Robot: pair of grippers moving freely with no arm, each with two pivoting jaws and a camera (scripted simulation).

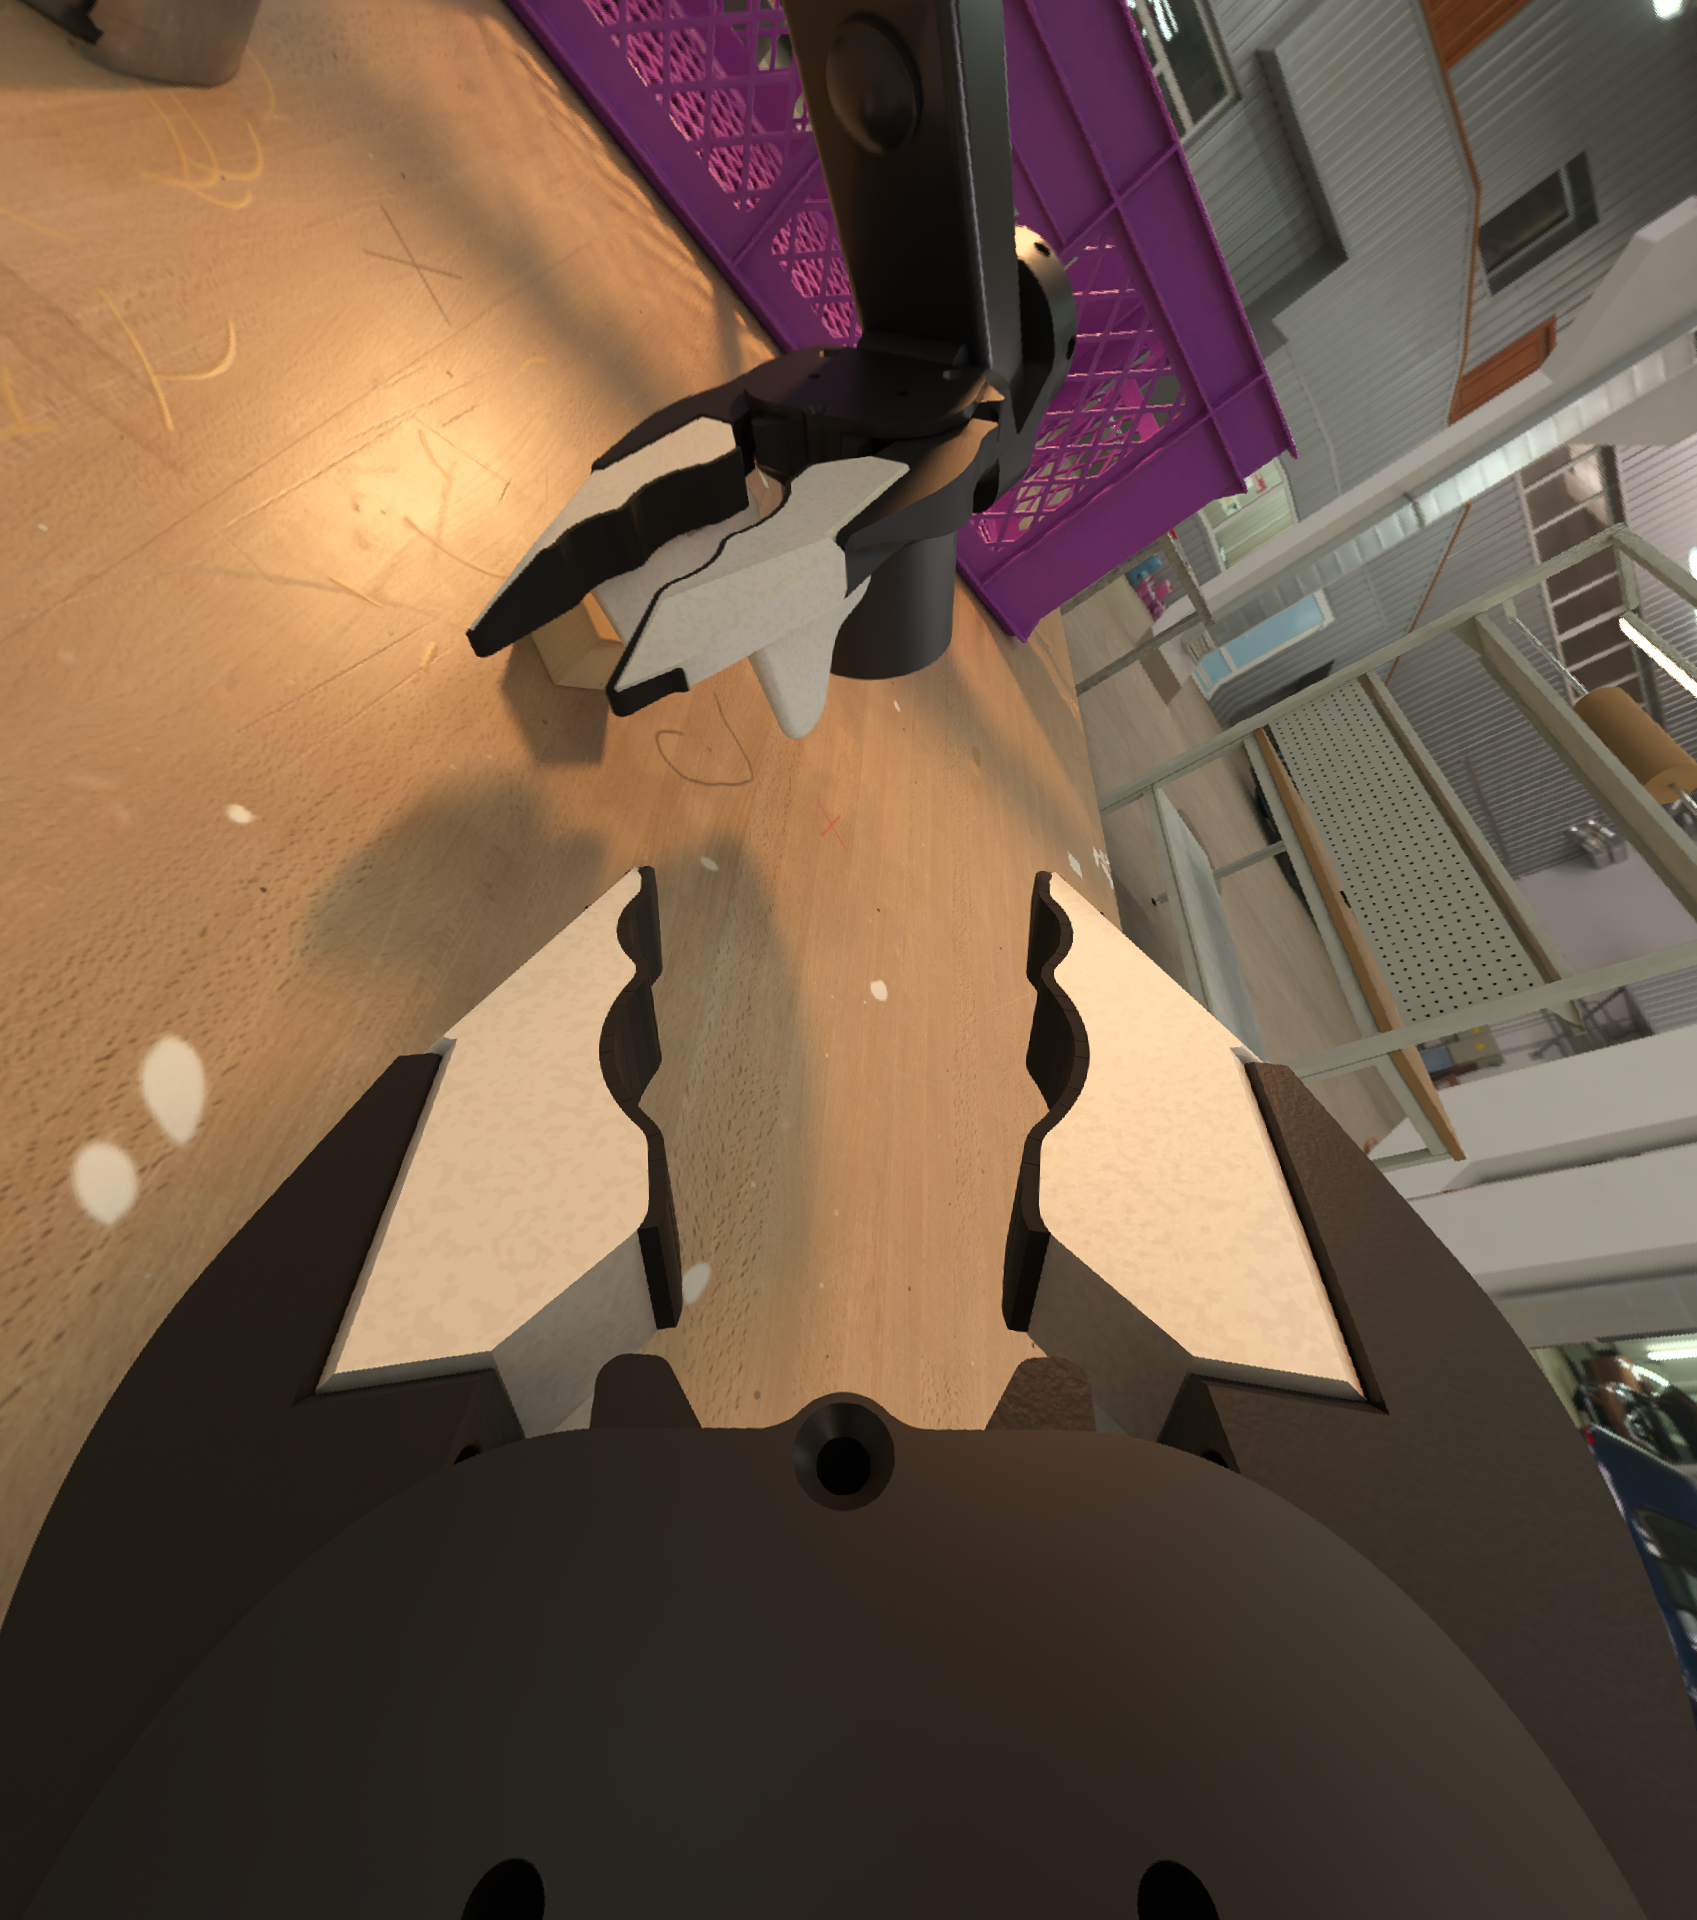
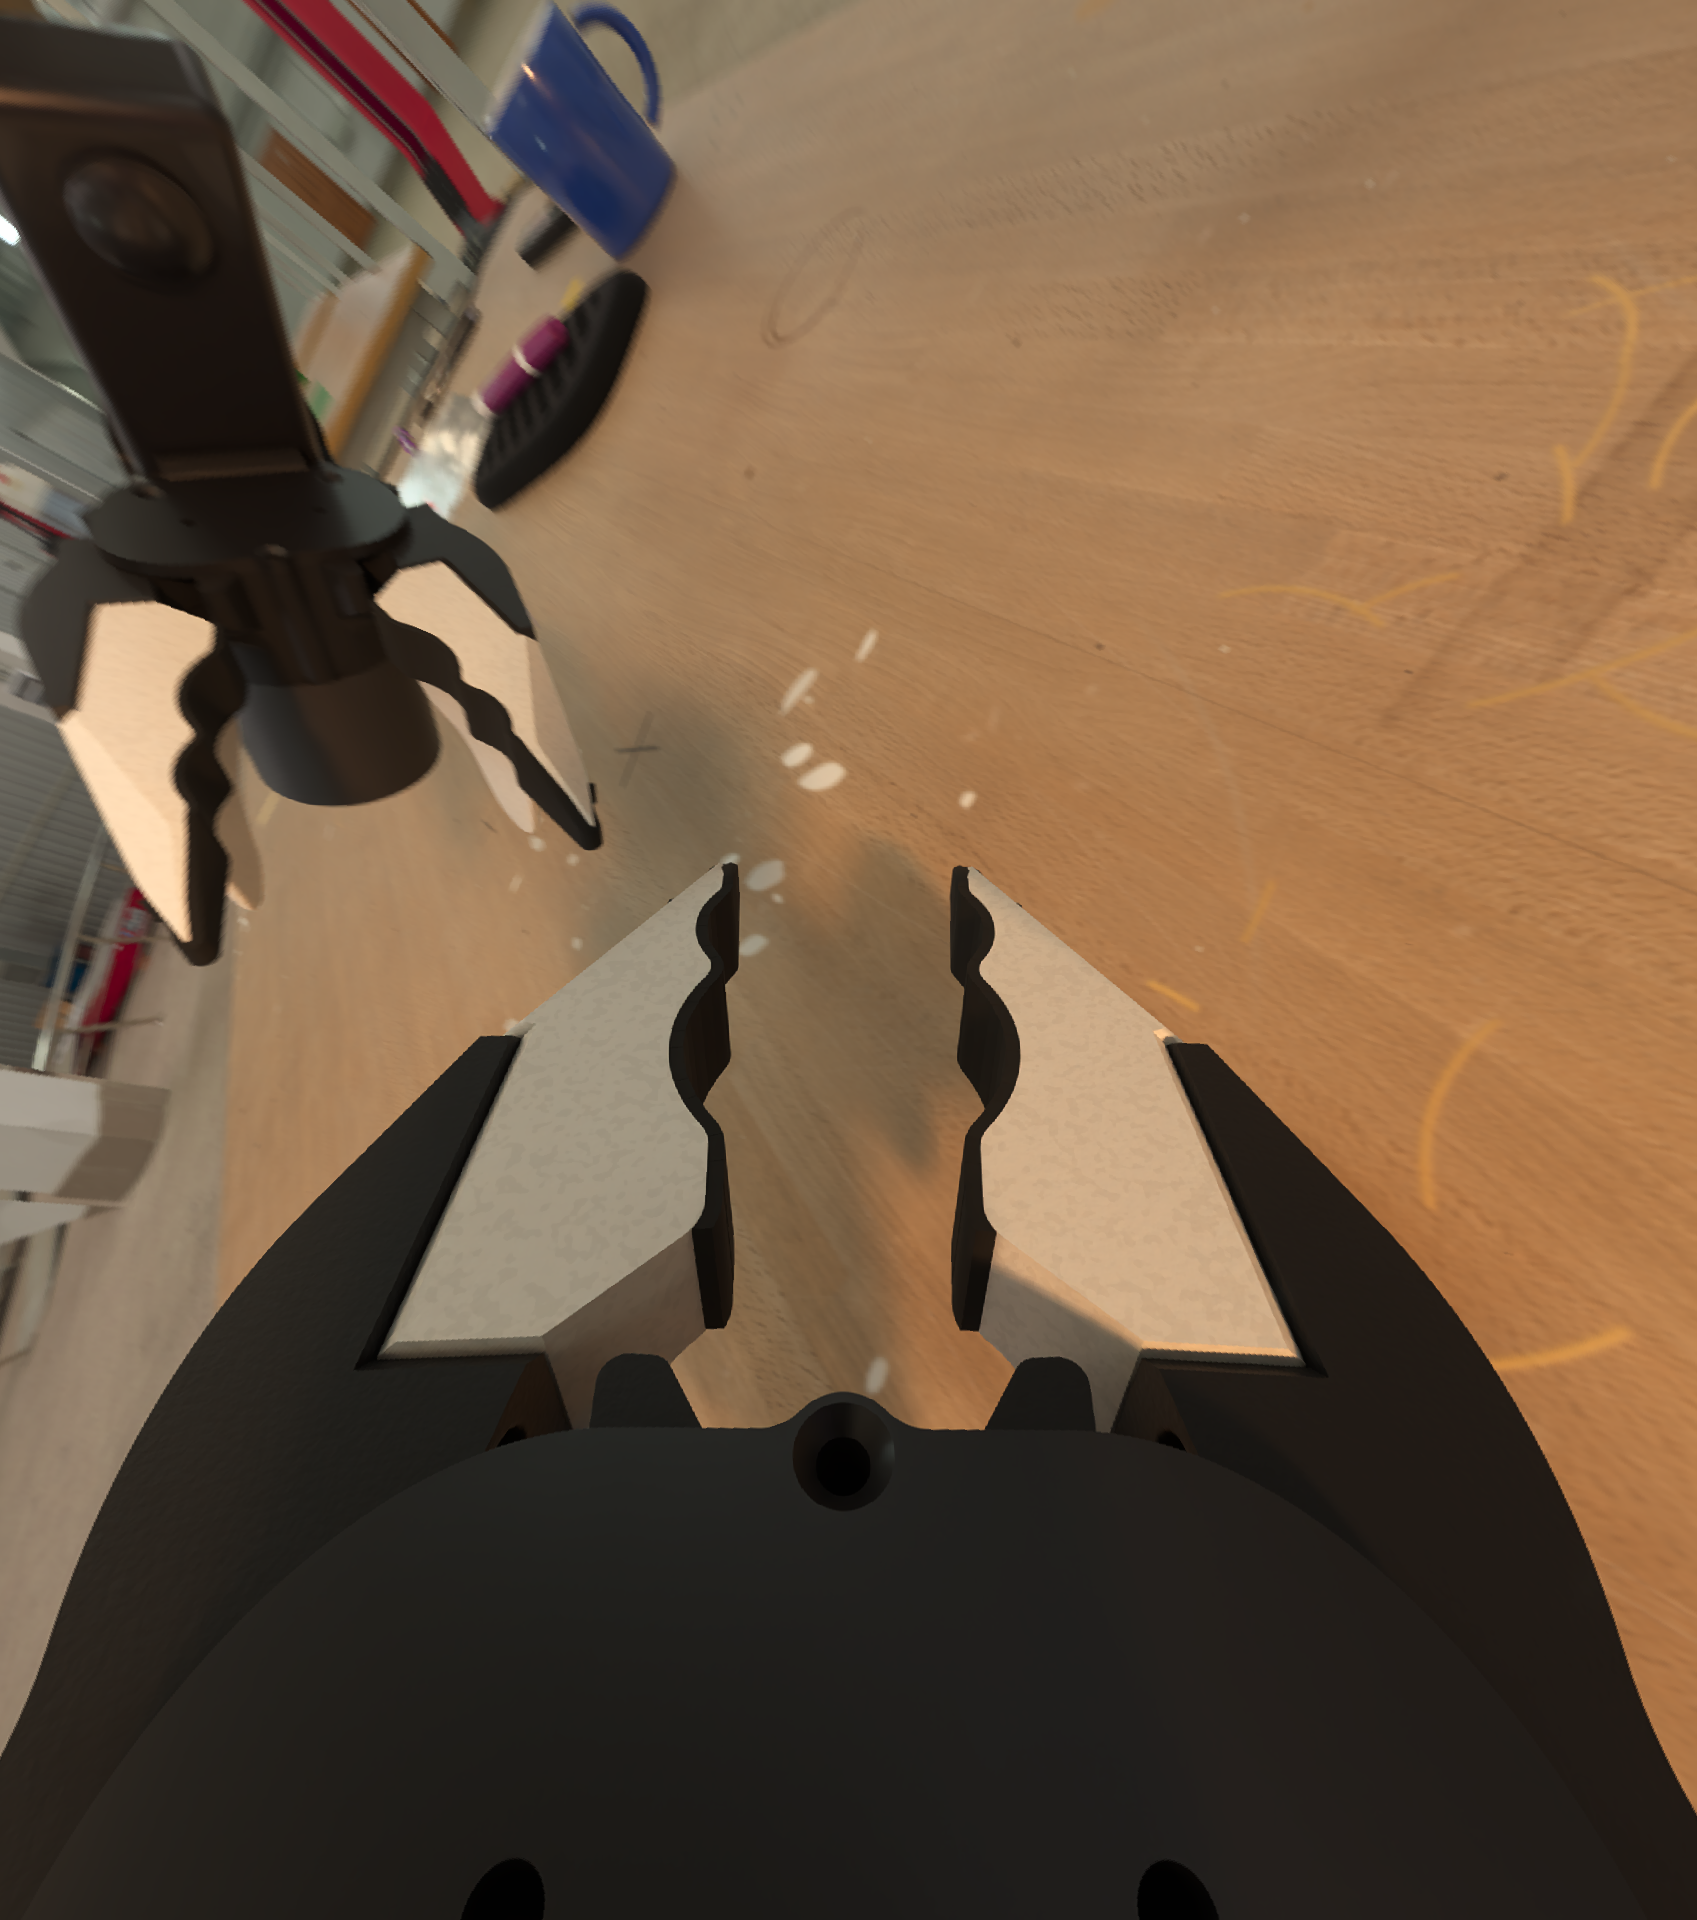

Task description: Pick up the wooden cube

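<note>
The wooden cube (image 1: 569, 646) is a small pale block on the wooden table (image 1: 200, 468). In the left wrist view only a part of it shows, behind the fingertips of my right gripper (image 1: 553, 673), which hangs low over the table there. Whether the fingers touch the cube I cannot tell. In the right wrist view my right gripper (image 2: 844, 878) is open with only bare table between its fingers, and the cube does not show. My left gripper (image 1: 844, 881) is open wide and empty, nearer than the cube and pointing toward it. It also shows in the right wrist view (image 2: 397, 894).
A purple lattice crate (image 1: 1083, 312) stands just behind my right gripper near the table's edge. A blue mug (image 2: 584, 156) and a black oval holder (image 2: 563, 384) with a purple item sit far off. White flecks and scratches mark the table.
</note>
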